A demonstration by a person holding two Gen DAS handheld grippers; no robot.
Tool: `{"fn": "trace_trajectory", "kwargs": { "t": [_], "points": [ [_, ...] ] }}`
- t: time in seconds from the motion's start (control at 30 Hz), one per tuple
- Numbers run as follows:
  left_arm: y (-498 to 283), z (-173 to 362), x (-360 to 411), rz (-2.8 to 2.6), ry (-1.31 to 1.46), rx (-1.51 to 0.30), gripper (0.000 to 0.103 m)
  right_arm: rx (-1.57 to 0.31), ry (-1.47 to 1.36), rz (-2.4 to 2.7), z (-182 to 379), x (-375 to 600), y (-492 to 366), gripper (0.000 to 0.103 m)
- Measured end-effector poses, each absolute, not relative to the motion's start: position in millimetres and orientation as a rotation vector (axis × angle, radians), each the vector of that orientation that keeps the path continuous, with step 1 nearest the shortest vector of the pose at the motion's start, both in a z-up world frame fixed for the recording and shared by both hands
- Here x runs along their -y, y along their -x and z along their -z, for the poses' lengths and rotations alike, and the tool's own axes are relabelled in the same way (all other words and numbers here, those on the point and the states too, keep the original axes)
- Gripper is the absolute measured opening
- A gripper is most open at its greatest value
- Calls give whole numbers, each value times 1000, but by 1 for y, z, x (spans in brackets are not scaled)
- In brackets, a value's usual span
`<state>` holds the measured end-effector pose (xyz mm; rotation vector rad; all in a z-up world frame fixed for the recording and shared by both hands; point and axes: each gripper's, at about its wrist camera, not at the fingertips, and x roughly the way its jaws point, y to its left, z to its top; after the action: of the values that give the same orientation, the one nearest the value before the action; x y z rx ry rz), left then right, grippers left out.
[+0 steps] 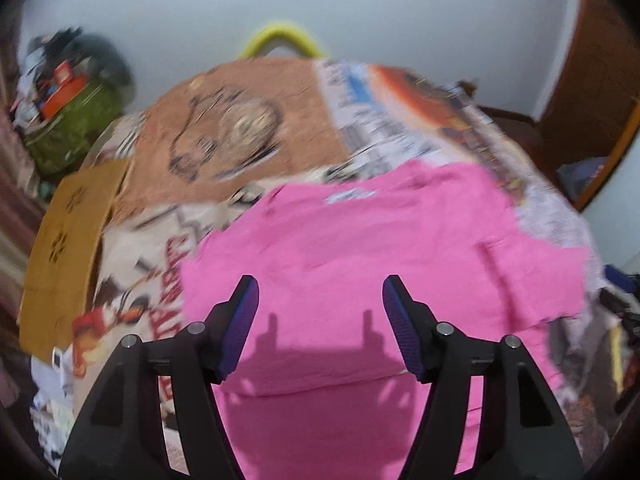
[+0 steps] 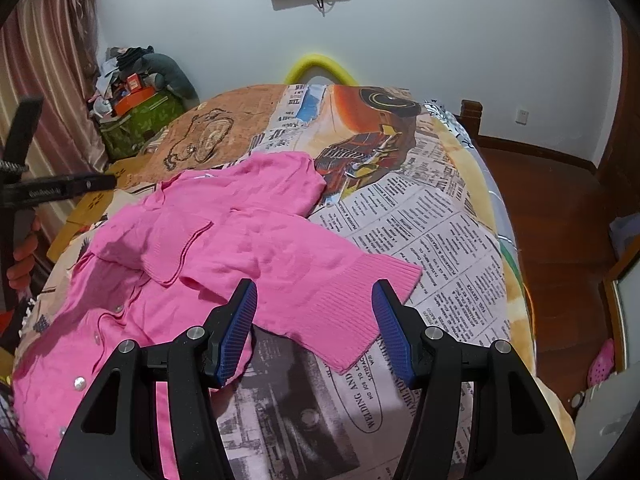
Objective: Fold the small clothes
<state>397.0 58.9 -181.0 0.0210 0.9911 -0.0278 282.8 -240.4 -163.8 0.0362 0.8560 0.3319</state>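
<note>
A pink buttoned cardigan (image 2: 224, 248) lies spread on a bed with a newspaper-print cover (image 2: 432, 224). One sleeve is folded across the body; the other sleeve's ribbed cuff (image 2: 360, 312) lies toward the near right. My right gripper (image 2: 314, 300) is open and empty, its fingers on either side of that sleeve just above it. In the left wrist view, which is blurred, the cardigan (image 1: 360, 248) fills the centre and my left gripper (image 1: 320, 292) is open and empty above it. The left gripper's black body shows at the left edge of the right wrist view (image 2: 48, 188).
A green bag with clutter (image 2: 136, 120) stands at the far left by a striped curtain (image 2: 48, 60). A yellow curved bar (image 2: 320, 66) is at the bed's far end. Wooden floor (image 2: 552, 208) lies to the right. A pink shoe (image 2: 602, 364) is on the floor.
</note>
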Motion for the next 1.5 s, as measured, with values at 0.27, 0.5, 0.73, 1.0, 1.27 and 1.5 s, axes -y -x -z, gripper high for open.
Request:
{"fn": "trace_trajectory", "kwargs": {
  "t": [0.27,0.5,0.73,1.0,1.27,1.5],
  "points": [
    [-394,254,-110,-97,29,-1134,64,-891,-39,-275,175,256,-281,56],
    [-383,254,-109,-103,-20,-1106,73,-923,-70,-234,184,272,-292,56],
    [-367,236,-94,-60,-50,-1066,73,-950,-138,-264,197,273,-315,56],
    [-348,230,-91,-29,5,-1049,73,-960,-170,-255,210,273,-323,19],
    [-337,219,-93,-64,-29,-1010,73,-909,-112,-297,178,258,-315,7],
    [-323,210,-110,-75,14,-974,73,-816,-102,-404,115,224,-315,7]
  ]
}}
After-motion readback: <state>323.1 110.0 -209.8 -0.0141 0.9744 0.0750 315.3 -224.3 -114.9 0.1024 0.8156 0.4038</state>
